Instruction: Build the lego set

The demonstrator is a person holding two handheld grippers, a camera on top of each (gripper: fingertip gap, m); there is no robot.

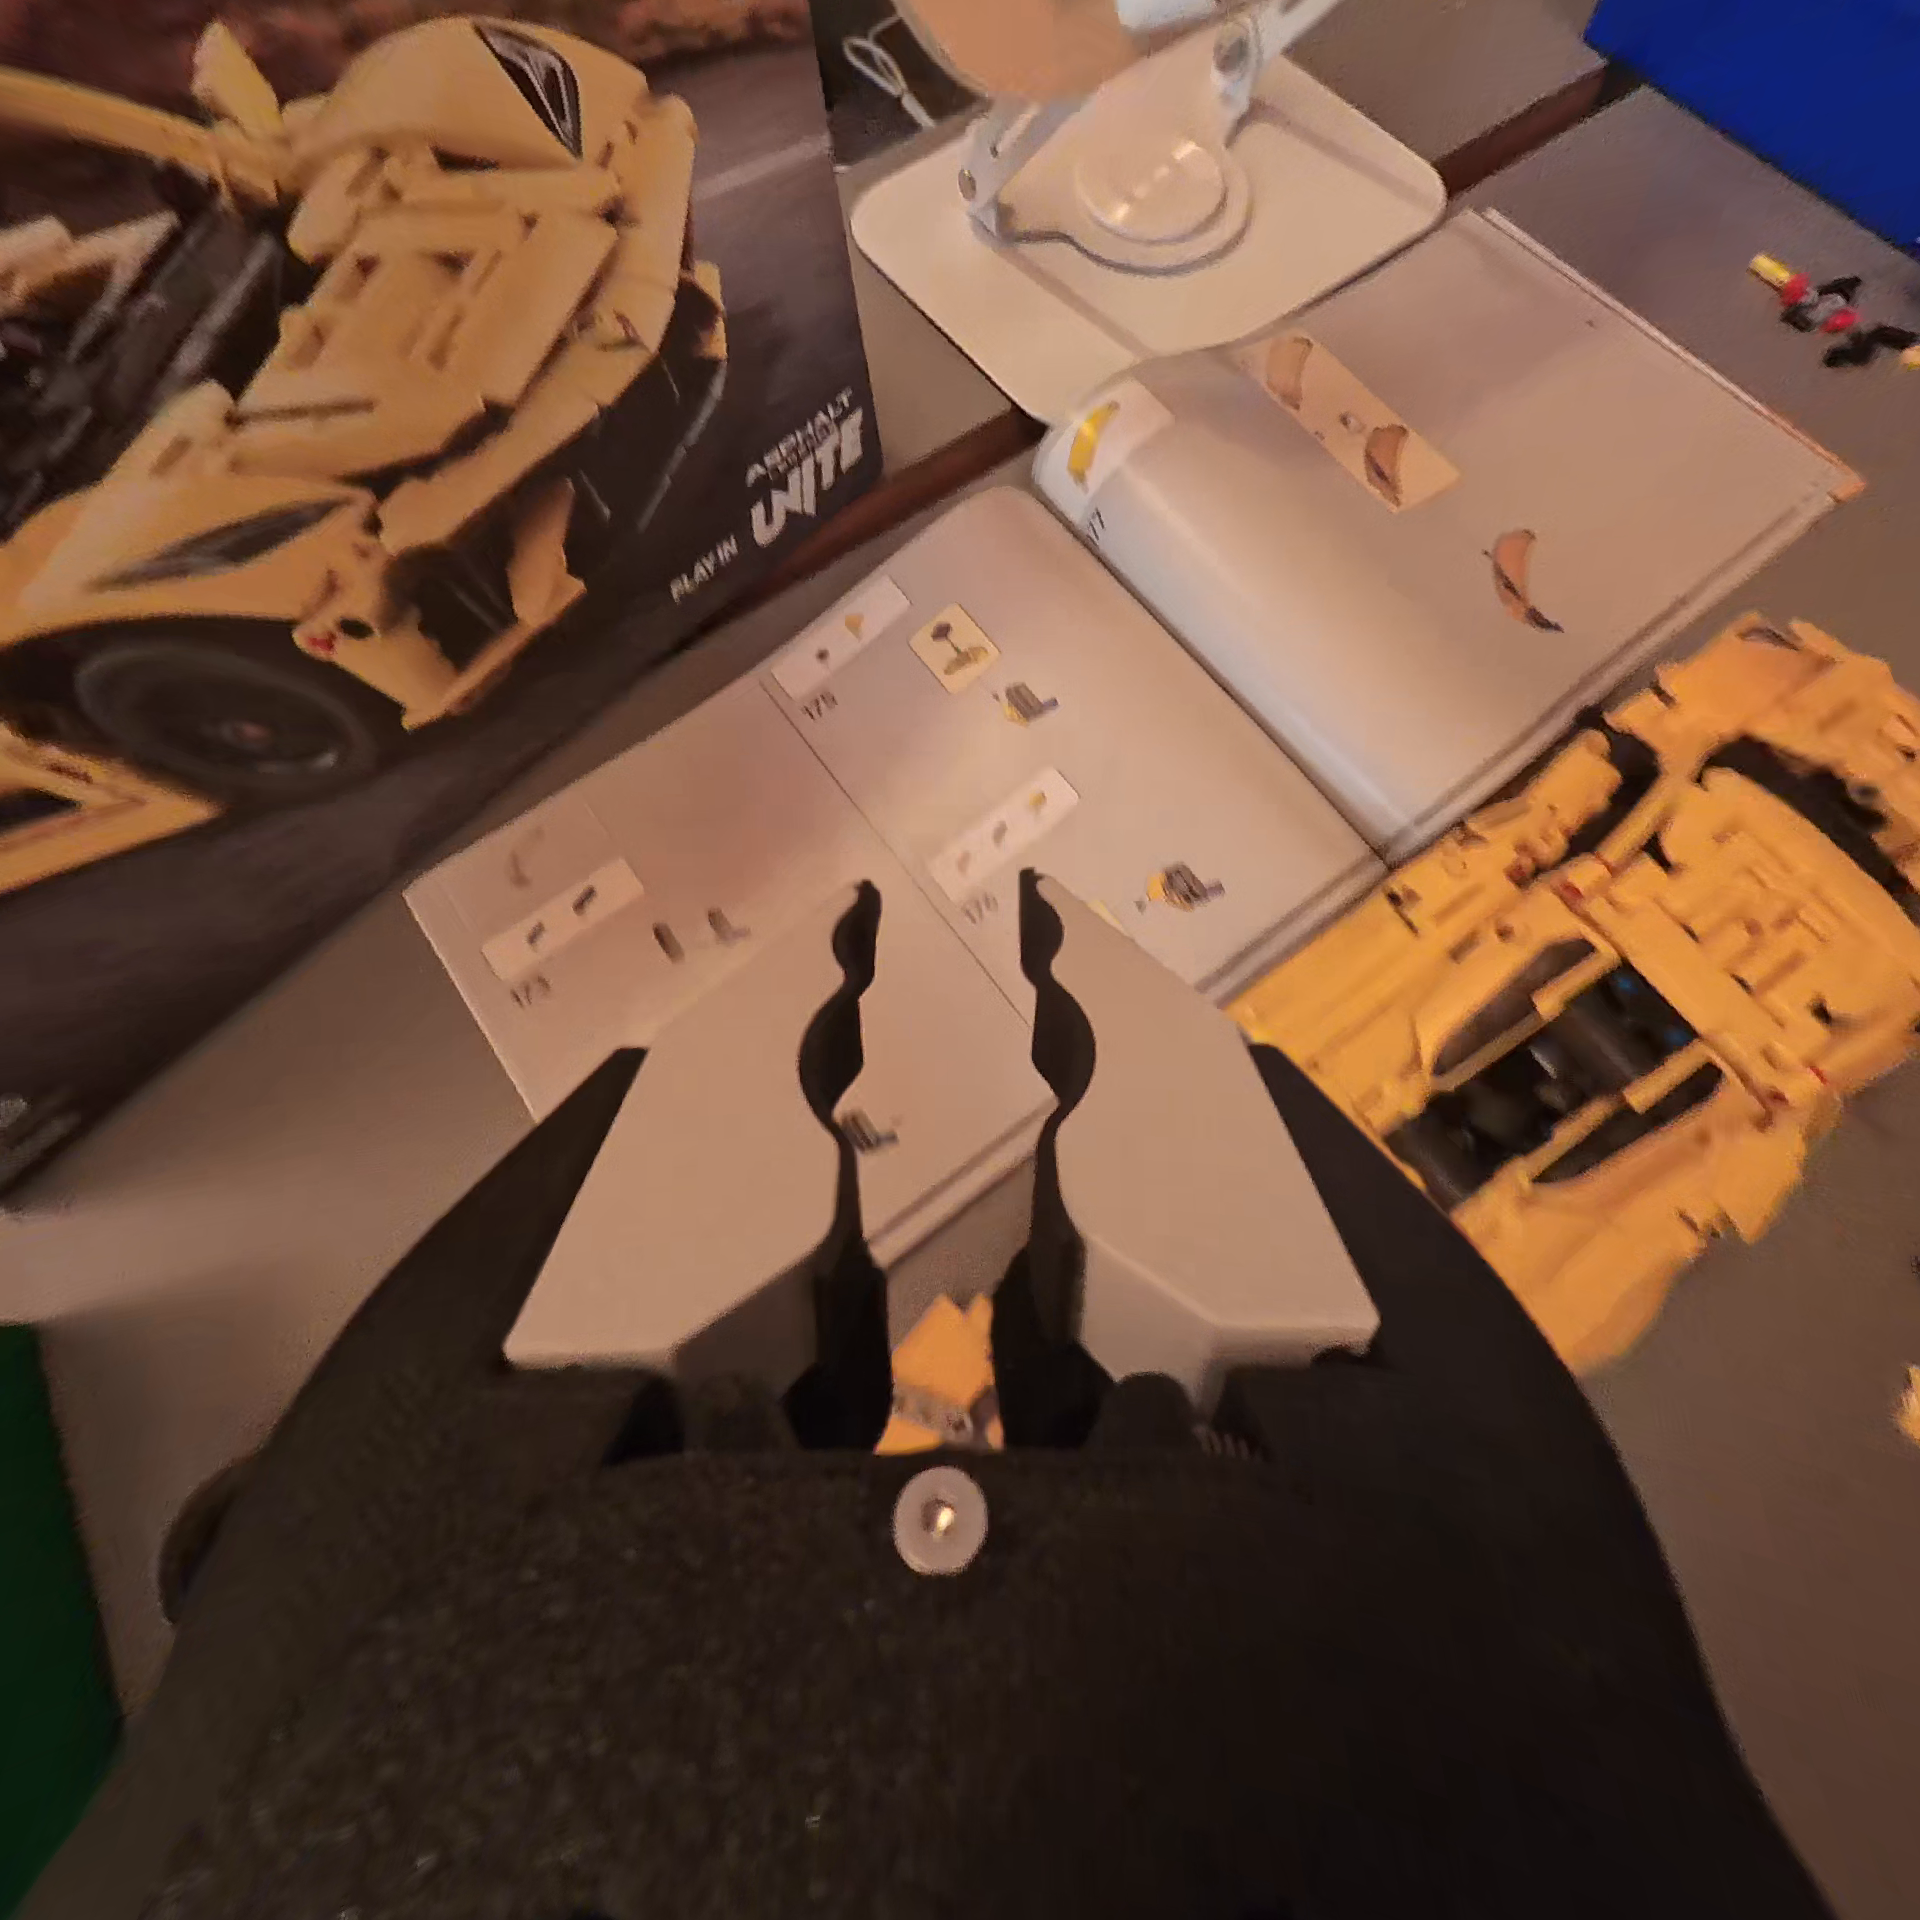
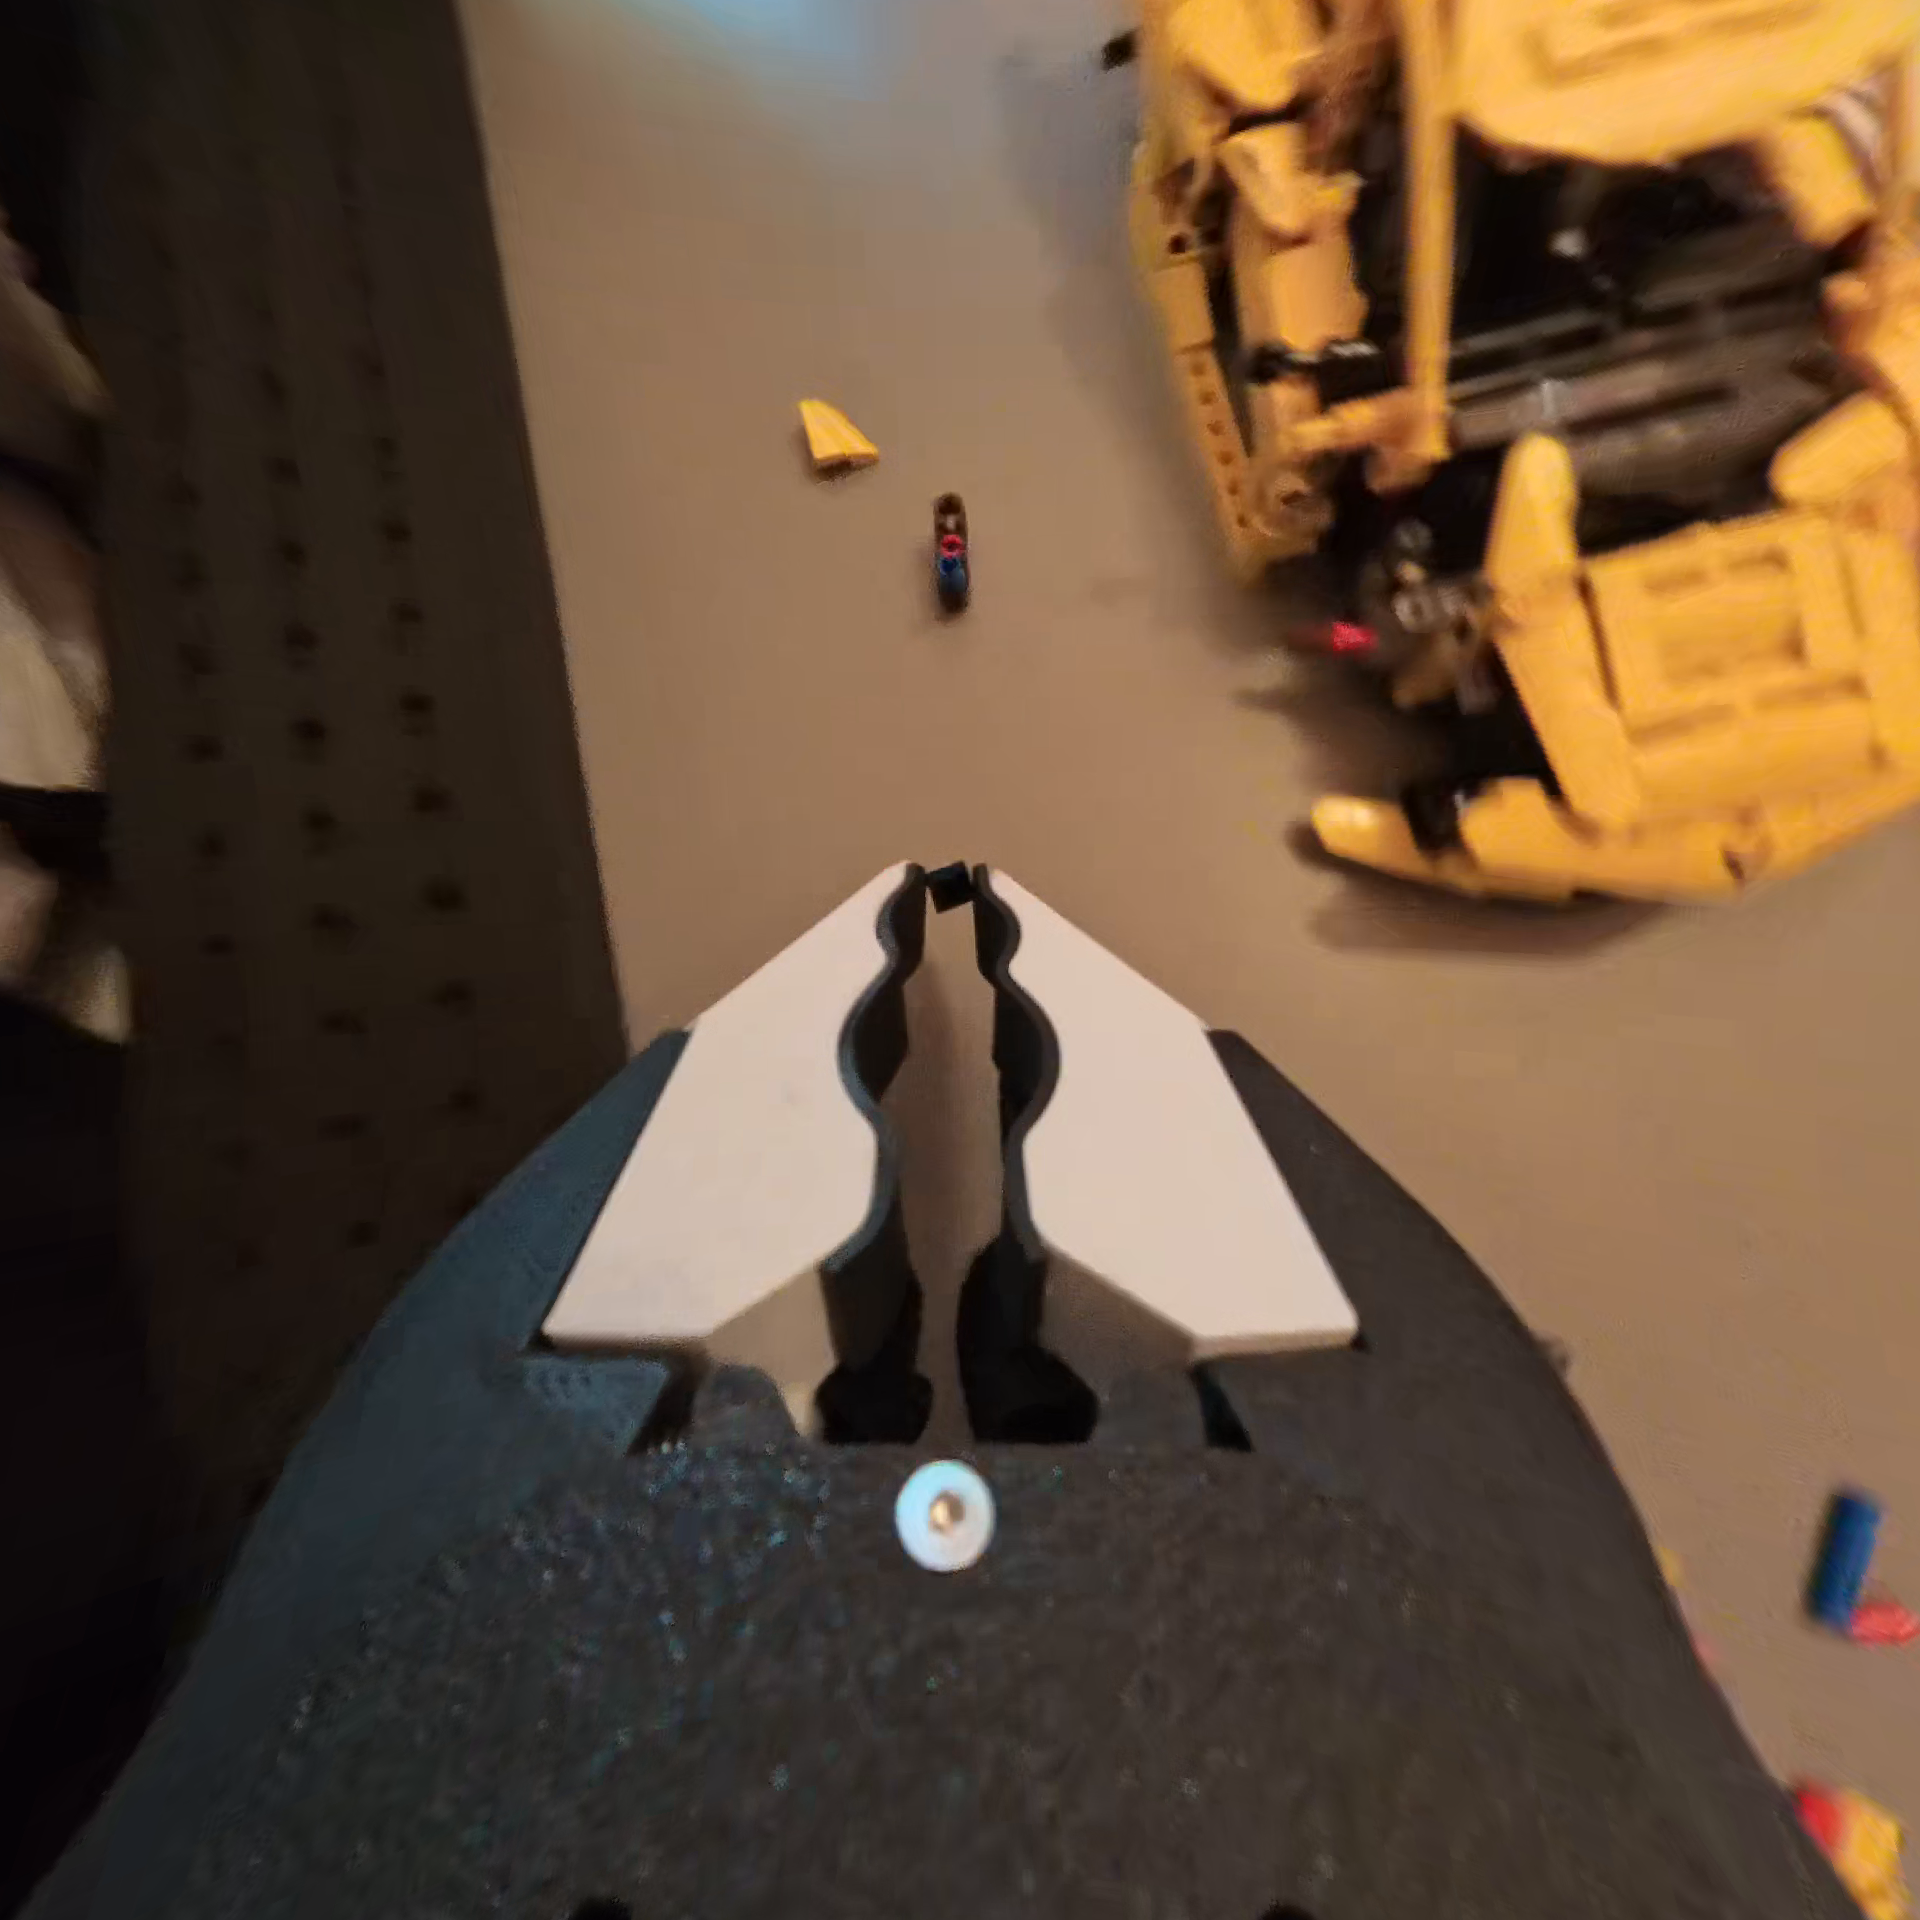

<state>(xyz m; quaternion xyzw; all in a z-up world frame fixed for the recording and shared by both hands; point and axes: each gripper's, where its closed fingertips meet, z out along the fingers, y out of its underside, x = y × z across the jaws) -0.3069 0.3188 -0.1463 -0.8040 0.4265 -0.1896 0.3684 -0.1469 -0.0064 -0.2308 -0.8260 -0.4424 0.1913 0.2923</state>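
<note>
Grey table — open manual, yellow car, box

White lettering on the box; step numbers on the booklet

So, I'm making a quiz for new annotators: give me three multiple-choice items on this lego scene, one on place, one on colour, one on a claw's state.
1. Where does the open instruction booklet lie?
A. On top of the box
B. On the table, between the box and the yellow car model
C. Under the lamp base

2. What colour is the loose wedge piece on the table?
A. Yellow
B. Green
C. White

3. What is the right claw doing?
A. Wide open, empty
B. Gripping the car
C. Pinching a small black piece at its tips

Answers: 1 B, the left wrist view shows it flat between them; 2 A, yellow in the right wrist view; 3 C, the piece sits between the tips.
</note>
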